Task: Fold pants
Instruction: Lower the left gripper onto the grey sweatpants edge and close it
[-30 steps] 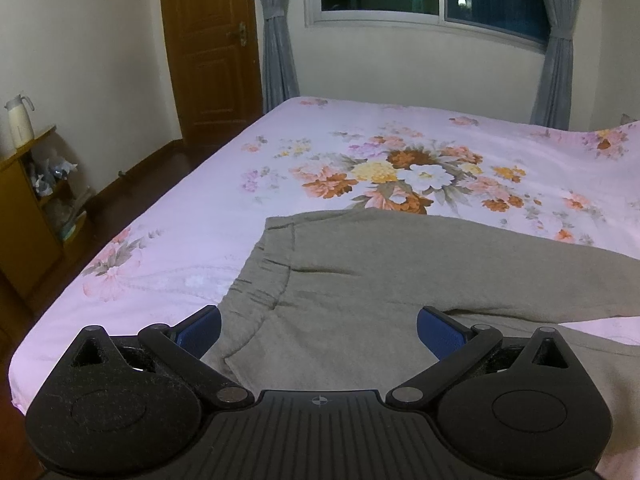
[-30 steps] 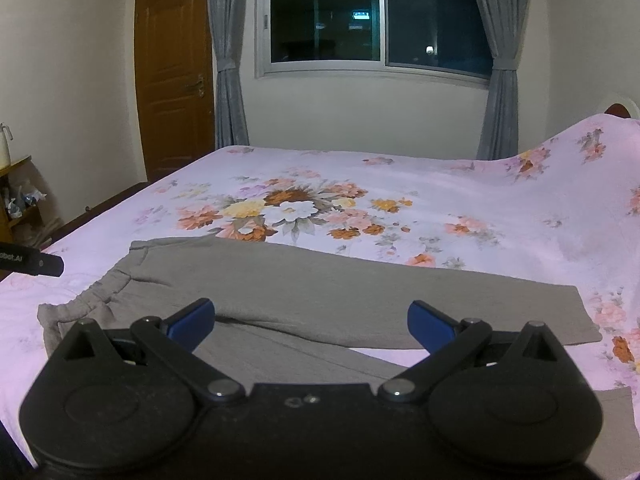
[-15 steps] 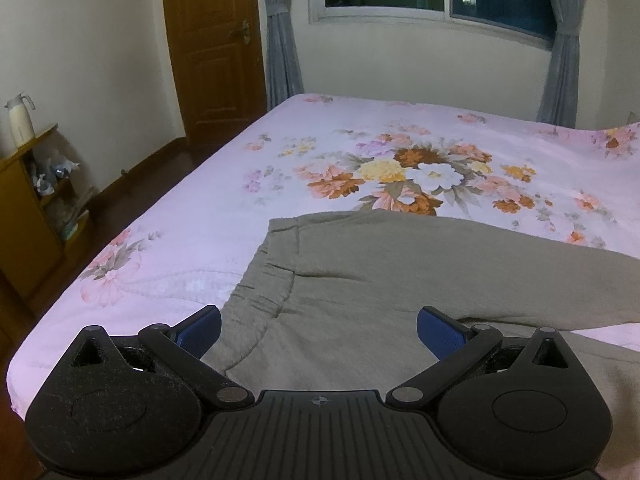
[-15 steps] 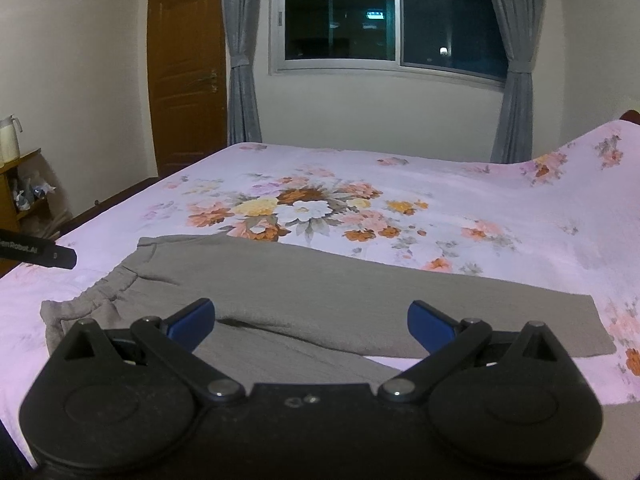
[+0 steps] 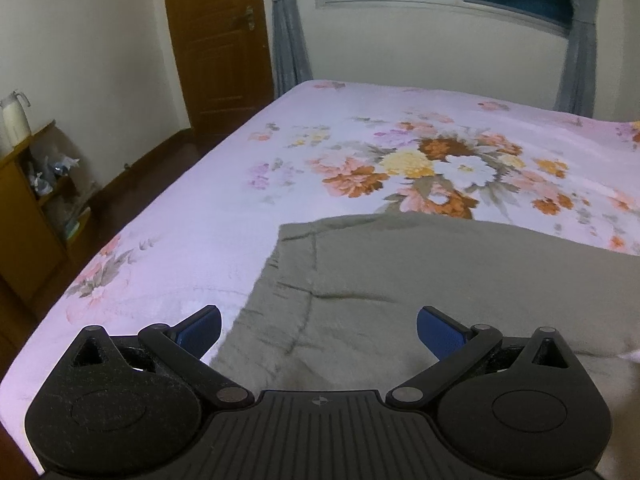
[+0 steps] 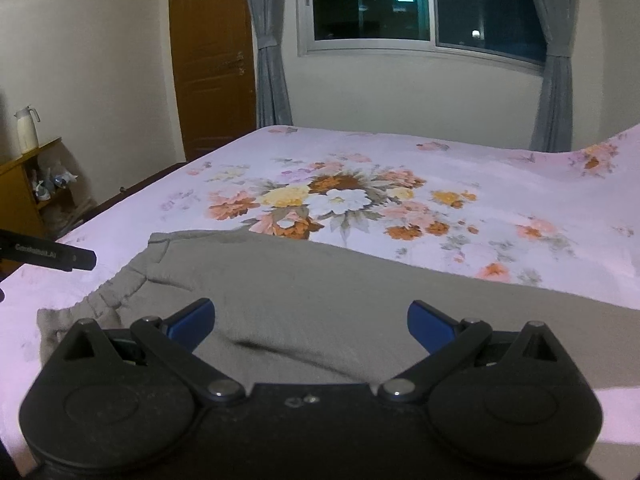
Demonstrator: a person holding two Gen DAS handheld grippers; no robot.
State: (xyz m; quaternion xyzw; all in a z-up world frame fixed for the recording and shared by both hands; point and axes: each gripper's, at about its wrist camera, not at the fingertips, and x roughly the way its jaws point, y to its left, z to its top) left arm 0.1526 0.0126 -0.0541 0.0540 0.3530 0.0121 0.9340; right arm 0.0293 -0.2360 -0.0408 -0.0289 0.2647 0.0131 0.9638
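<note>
Grey-green pants (image 5: 420,272) lie flat across the floral bed, waistband to the left, legs running off to the right. In the left wrist view my left gripper (image 5: 318,330) hovers open above the waistband end, blue pads wide apart with nothing between them. In the right wrist view the pants (image 6: 320,292) spread below my right gripper (image 6: 311,322), which stands open over the upper leg part. The gathered waistband (image 6: 100,300) sits at the left. A black part of the left gripper (image 6: 52,256) pokes in from the left edge.
The pink floral bedspread (image 5: 400,152) stretches to the far wall with window and grey curtains. A wooden door (image 5: 216,40) stands at the back left. A wooden shelf (image 5: 28,200) with a white jug (image 5: 14,116) lines the left wall beside dark floor.
Both grippers have moved forward and lower toward the pants, which now look larger. The right gripper has shifted left toward the waistband. Both stay open.
</note>
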